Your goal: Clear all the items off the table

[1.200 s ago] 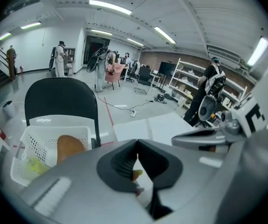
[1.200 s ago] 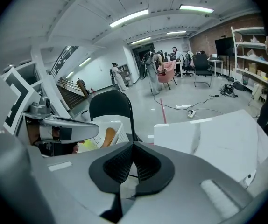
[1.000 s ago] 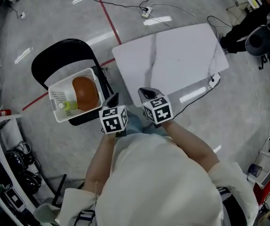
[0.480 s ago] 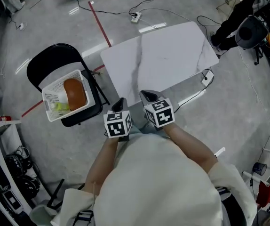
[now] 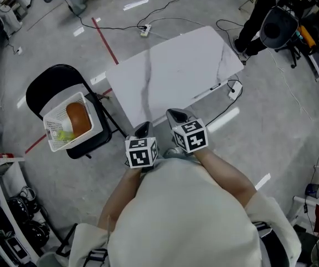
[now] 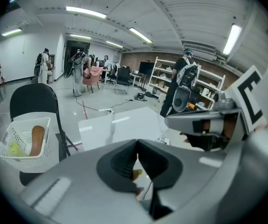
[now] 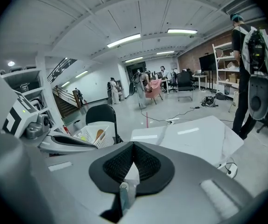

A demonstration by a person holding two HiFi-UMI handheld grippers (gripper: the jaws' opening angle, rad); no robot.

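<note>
A white basket (image 5: 73, 142) is sitting on the seat of a black chair (image 5: 48, 85), well off to the left of the left tongs (image 5: 143, 129). A brown rounded thing (image 5: 78, 118) is lying inside the basket, and a small yellow-green thing (image 5: 65, 134) is lying just beside it in the same basket. The left tongs are being held low in front of the person, with the tips pressed together and holding nothing. Their marker cube (image 5: 141, 152) is sitting just behind the tips. The right tongs (image 5: 175, 115) are hanging just beside the left ones, a little farther forward. They too are being kept clenched with nothing between the tips, and their own marker cube (image 5: 190, 136) is riding behind them. The near edge of the white surface (image 5: 176, 71) is lying just ahead of both tongs, and the two pairs of tips are pointing toward it and down. A red line (image 5: 105, 40) is running across the grey floor, past the far left corner of the surface. Far beyond the right tongs, a person in dark clothes (image 5: 257, 15) is standing near the far right corner of the surface.
</note>
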